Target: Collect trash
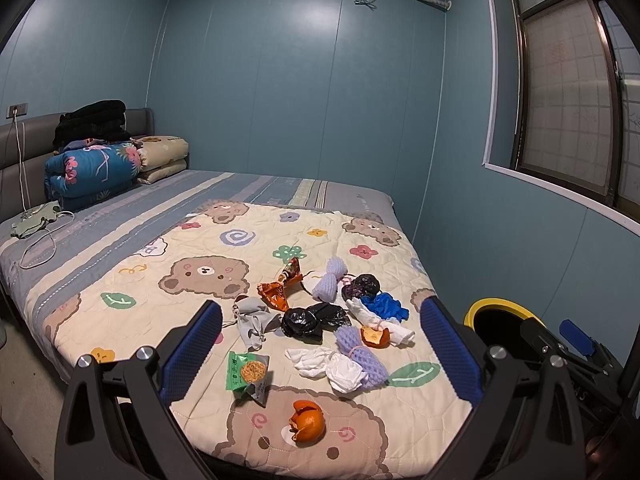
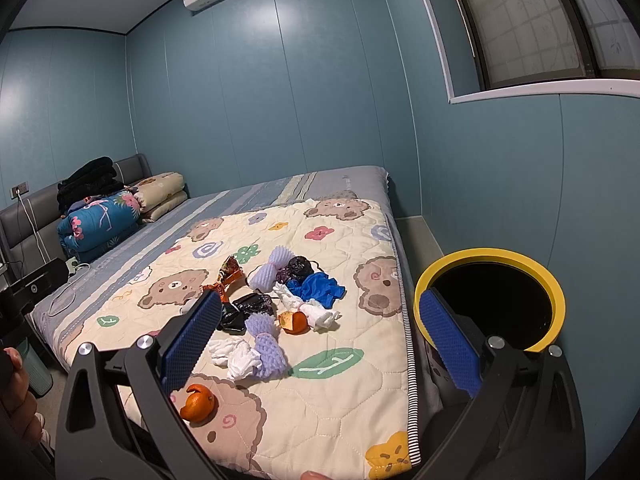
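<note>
L tongs (image 1: 320, 344) & R tongs (image 2: 320, 344) both wide, empty. Orange peel (image 1: 307, 422) lower centre: light, brittle; pinch curled rim. Bin (image 2: 490, 300) right.

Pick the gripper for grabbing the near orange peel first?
Left, likely. The orange peel lies almost centred under its open jaws; the right gripper sits nearer the yellow-rimmed bin, peel off-centre.
</note>
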A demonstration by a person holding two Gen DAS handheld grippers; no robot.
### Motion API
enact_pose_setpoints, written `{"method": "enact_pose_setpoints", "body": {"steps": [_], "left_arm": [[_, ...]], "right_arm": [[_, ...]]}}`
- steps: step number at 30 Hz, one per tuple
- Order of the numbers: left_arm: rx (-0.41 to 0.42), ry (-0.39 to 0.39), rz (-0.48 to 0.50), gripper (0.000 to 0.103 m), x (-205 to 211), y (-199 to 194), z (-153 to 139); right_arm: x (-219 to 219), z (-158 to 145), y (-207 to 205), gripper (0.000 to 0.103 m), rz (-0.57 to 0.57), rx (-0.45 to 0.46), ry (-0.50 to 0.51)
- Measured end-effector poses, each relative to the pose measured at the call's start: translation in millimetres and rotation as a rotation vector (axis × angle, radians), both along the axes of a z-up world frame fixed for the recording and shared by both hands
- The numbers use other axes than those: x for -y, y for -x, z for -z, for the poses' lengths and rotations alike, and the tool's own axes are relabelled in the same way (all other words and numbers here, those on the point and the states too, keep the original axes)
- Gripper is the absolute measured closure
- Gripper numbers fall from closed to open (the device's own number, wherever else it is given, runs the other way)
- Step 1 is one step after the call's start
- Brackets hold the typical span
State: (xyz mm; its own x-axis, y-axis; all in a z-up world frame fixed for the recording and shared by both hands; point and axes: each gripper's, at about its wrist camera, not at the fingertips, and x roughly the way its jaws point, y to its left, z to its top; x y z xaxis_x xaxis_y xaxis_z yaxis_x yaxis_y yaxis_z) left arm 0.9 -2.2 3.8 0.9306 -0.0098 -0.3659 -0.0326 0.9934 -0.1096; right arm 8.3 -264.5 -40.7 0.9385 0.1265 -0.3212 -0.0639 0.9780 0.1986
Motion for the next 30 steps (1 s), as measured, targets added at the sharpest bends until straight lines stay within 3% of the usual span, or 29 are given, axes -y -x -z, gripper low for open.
{"method": "enact_pose_setpoints", "body": {"steps": [23,25,30], "left_arm": [[-0.040,0.037,-0.020,0.007,-13,-11,23],[-0.079,0.068,-0.021,0.007,-22,-19,32],[-0.216,0.060,-0.088,0.007,-46,-44,60]], "right_arm": [[-2,10,-18,0.008,-0.028,-0.028,0.021],[-1,12,-28,0.008,-0.042,-0.048,0.028],[-2,23,-53,0.008,-0.115,-0.096,0.045]]}}
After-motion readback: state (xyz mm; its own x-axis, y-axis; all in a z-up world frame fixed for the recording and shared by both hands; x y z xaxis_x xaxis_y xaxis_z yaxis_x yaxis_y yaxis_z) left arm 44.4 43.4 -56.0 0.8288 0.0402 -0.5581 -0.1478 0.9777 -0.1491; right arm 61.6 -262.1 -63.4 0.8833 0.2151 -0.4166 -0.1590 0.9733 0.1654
